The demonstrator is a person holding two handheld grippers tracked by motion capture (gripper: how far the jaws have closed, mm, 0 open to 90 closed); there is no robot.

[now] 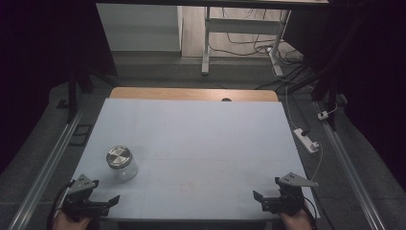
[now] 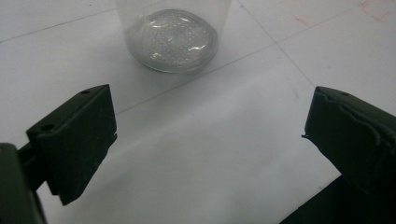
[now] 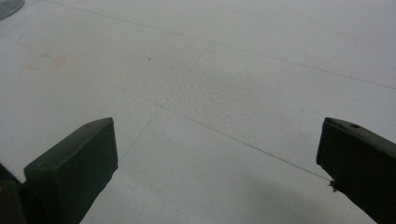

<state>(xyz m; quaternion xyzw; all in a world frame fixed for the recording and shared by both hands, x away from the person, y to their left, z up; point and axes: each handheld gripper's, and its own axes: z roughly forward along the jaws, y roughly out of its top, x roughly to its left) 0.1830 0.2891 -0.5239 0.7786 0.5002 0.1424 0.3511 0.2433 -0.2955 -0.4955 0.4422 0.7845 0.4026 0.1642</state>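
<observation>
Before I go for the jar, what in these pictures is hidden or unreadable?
- Clear glass jar with round metal lid: in the left gripper view the top edge cuts it off, leaving its base showing.
- Jar contents: not discernible; the lid covers them in the high view.
- Right gripper view: the corner cuts off a grey sliver, too little to identify.

One lidded glass jar (image 1: 121, 163), apparently; two tools.

High view dim, corners vignetted black; table sheet (image 1: 201, 143) evenly lit, soft. Gripper views brighter, grainy. Glass jar (image 2: 173, 39) ahead of the jaws shows glare; faint shadows beneath jaws.
</observation>
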